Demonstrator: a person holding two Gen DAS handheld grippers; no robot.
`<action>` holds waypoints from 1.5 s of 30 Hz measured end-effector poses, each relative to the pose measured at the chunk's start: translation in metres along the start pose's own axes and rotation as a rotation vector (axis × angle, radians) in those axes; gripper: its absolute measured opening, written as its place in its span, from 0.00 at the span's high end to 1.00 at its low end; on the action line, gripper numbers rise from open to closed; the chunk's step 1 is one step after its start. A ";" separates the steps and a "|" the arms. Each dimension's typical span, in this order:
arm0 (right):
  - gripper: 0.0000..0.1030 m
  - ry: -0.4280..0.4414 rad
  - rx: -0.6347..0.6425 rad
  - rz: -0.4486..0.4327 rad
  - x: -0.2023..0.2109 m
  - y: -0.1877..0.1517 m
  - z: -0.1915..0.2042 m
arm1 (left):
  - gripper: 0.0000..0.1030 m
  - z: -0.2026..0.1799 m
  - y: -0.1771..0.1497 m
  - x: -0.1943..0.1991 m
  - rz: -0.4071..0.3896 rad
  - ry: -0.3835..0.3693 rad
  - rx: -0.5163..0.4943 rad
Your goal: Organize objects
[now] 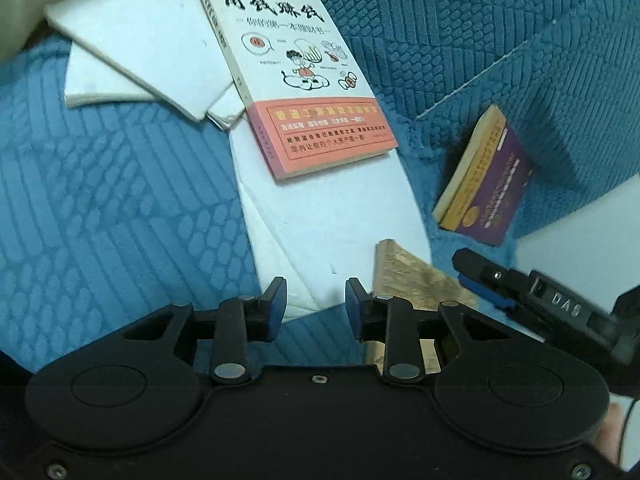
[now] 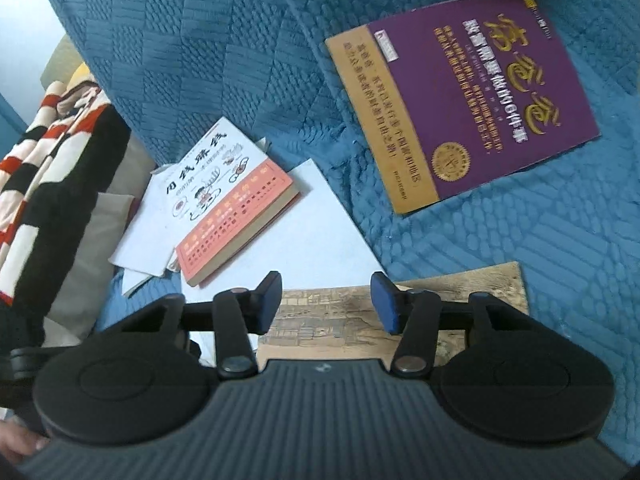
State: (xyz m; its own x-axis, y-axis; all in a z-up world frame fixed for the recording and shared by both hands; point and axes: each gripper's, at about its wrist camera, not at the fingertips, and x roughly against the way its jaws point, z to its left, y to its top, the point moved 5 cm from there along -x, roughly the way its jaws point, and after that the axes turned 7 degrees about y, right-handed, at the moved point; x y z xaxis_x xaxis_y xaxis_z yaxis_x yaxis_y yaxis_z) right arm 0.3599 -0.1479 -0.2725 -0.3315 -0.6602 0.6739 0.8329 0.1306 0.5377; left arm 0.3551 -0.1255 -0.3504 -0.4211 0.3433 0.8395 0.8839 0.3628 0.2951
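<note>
Books scattered on blue quilted sofa cover [image 1: 120, 200]. Landmark = big white book [image 1: 332, 216], lying flat mid-seat.

- Pink-banded cartoon-cover paperback [image 1: 304, 92] sits on top of white book's far end, tilted, overhanging it.
- Two thin white booklets [image 1: 140, 48] just beside that paperback, partly tucked under its edge, far side of white book.
- Purple-and-gold book [image 2: 464, 100] apart from white book, propped against the cover's raised fold; not flat, as the left wrist view shows it.
- Tan old-map-print book [image 2: 360, 316] touching white book's near corner. Over or under it: can't tell.
- Striped red/black/white cloth [image 2: 48, 168] well beyond the white booklets, not part of job by the look.

Your left gripper [image 1: 316, 304]: pads apart, narrow gap, nothing pinched; white book's near edge shows through the gap. No contact seen.
Your right gripper [image 2: 326, 300]: pads apart wider, empty, hovering over tan book; contact can't be told.

Step, as I read it: approach/pre-grasp on near end of pile. Nothing stacked yet, so task early.

Next move calls for: commit each gripper to one edge, L on white book's near edge, R on tan book's. Flat books give little to bite, so come in low at the edge. Watch the paperback on top; lifting the white book tips it off. Prob. clear the paperback first.
</note>
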 end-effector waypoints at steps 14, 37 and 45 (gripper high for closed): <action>0.49 0.049 -0.034 0.019 -0.008 -0.003 0.007 | 0.55 0.002 0.003 -0.005 0.004 0.000 0.108; 0.53 0.291 -0.728 0.050 -0.035 -0.065 0.028 | 0.62 0.047 0.014 -0.022 0.058 -0.272 0.525; 0.76 0.190 -0.861 -0.065 -0.048 -0.075 0.029 | 0.62 0.053 0.017 -0.024 0.083 -0.309 0.568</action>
State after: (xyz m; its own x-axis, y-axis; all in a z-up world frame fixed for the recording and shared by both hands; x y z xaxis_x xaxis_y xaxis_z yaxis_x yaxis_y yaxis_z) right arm 0.3003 -0.1043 -0.3306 -0.3747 -0.7685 0.5186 0.8849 -0.4633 -0.0472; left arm 0.3695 -0.0814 -0.3902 -0.4701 0.5928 0.6540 0.7067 0.6967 -0.1235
